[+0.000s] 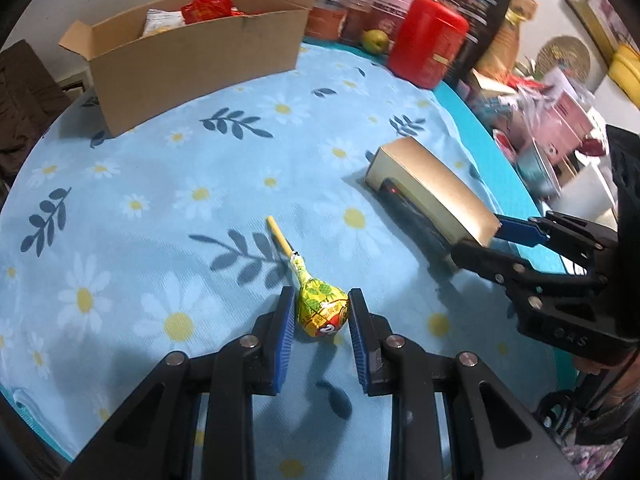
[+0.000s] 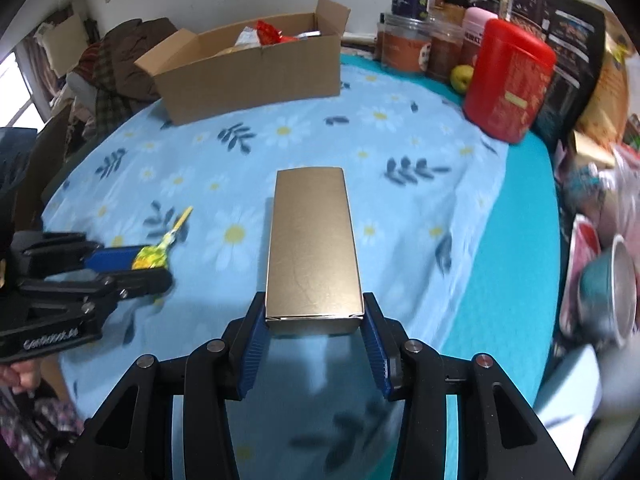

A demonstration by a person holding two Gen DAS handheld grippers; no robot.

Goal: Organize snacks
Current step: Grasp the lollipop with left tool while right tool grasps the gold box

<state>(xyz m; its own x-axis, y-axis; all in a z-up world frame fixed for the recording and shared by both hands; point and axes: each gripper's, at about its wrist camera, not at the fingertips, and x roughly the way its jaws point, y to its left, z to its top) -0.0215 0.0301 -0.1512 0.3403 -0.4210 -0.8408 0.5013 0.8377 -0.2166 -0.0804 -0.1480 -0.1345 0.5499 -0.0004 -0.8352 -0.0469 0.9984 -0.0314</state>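
A lollipop in a yellow wrapper (image 1: 320,312) lies on the flowered blue cloth (image 1: 160,200), its stick pointing away. My left gripper (image 1: 321,312) is shut on its head; it also shows in the right wrist view (image 2: 136,266). A long gold box (image 2: 310,248) lies on the cloth, also seen in the left wrist view (image 1: 432,188). My right gripper (image 2: 314,320) is shut on its near end. An open cardboard box (image 1: 192,52) with snack packets inside stands at the back of the table.
A red canister (image 1: 428,48), a green apple (image 1: 375,40), jars and dark bags line the back right. Pink boxes and a metal bowl (image 2: 612,280) crowd the right edge. Clothes pile beyond the left side (image 2: 120,64).
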